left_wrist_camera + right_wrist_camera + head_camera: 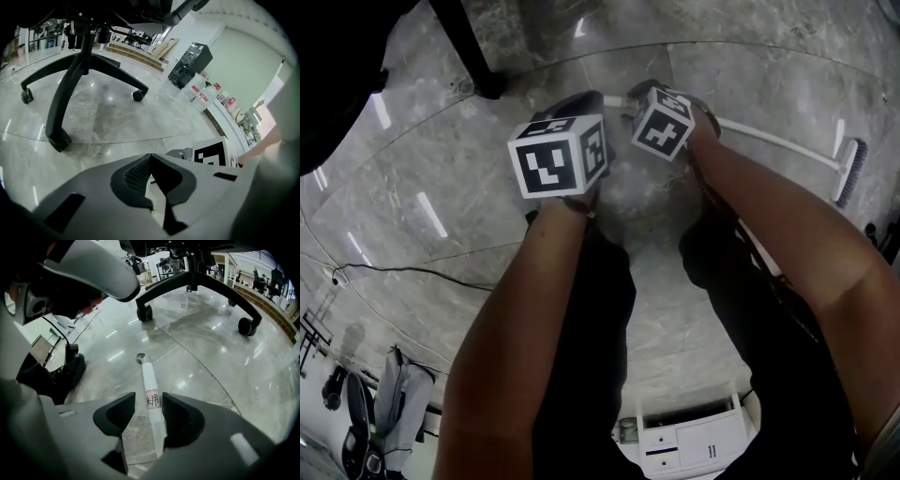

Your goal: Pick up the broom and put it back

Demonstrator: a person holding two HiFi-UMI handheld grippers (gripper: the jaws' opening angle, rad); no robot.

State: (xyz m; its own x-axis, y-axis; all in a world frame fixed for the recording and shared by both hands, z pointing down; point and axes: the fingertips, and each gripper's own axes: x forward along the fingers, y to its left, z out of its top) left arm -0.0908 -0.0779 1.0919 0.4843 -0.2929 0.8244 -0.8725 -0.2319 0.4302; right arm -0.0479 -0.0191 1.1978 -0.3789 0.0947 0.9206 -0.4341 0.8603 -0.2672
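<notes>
On floor (206, 348), broom handle (150, 376) between spread jaws of R gripper (149, 398), L gripper (151, 158) jaws pressed together

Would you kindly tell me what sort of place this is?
Most likely an office or lab workspace: a polished stone floor, a wheeled office chair base, and large water bottles beside a black cabinet along the wall.

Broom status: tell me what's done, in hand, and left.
Done: right claw straddles the broom handle lying on the floor. In hand: nothing gripped; its jaws stand apart. Left claw is shut, empty. Remaining: close, lift, put back.
</notes>
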